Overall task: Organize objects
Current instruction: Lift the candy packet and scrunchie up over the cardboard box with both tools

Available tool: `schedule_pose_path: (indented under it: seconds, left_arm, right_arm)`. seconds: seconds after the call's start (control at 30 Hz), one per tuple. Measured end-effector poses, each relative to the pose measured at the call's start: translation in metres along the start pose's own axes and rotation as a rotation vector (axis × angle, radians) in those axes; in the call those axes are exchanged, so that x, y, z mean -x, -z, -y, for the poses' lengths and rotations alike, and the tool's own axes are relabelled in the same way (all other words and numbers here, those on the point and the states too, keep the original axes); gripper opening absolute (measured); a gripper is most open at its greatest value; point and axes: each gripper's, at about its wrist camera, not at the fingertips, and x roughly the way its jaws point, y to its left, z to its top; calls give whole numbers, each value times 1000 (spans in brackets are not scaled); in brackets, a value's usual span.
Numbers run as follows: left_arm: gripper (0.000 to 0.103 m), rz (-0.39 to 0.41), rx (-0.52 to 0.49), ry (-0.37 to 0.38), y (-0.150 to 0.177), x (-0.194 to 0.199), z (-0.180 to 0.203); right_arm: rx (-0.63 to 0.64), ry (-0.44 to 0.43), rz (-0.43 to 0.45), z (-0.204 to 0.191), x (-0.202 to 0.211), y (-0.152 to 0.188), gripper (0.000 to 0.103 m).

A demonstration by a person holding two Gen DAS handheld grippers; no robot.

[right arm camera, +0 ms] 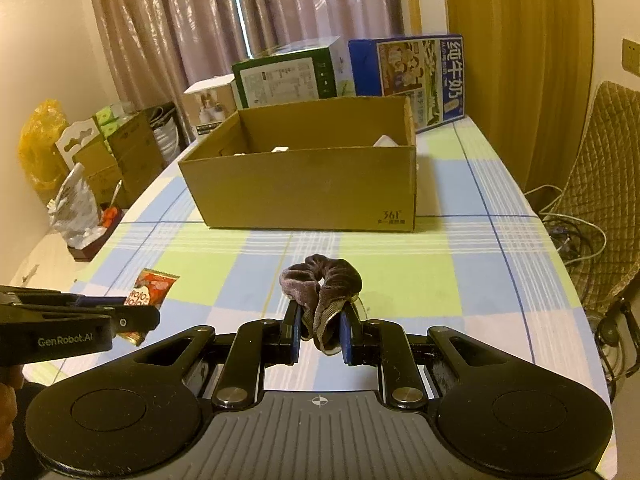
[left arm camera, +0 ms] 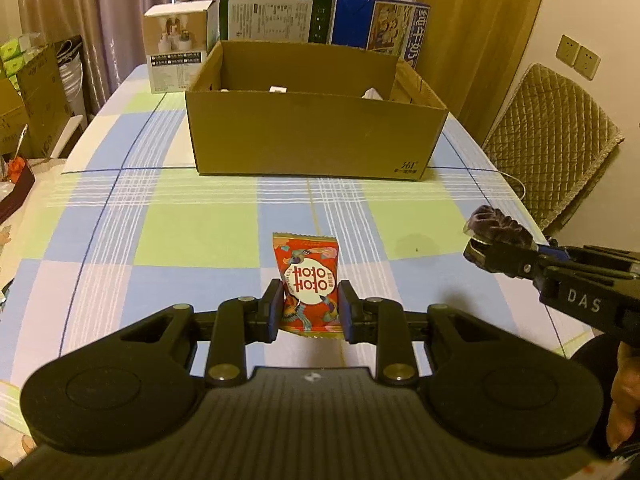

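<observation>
left gripper (left arm camera: 308, 312) clamped on red snack packet (left arm camera: 308, 280); right gripper (right arm camera: 320, 330) clamped on brown scrunchie (right arm camera: 322, 280), both above checked tablecloth (left arm camera: 192, 232). cardboard box (left arm camera: 312, 136) beyond; its contents mostly hidden.

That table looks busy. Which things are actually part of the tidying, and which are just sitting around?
Part of the job:
- red snack packet, held by the left gripper
- purple scrunchie, held by the right gripper
- open cardboard box

Just lying about:
- printed cartons behind it
- quilted chair
</observation>
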Motion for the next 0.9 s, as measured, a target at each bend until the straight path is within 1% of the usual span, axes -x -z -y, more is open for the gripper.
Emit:
schedule_pose_path:
  seconds: [0.3, 0.9]
  left_arm:
    - [24, 17, -9, 6, 1, 15, 4]
    - [24, 15, -9, 20, -1, 15, 5]
  right_arm:
    - [0, -12, 9, -5, 12, -1, 16]
    - [-8, -14, 2, -1, 12, 0, 16]
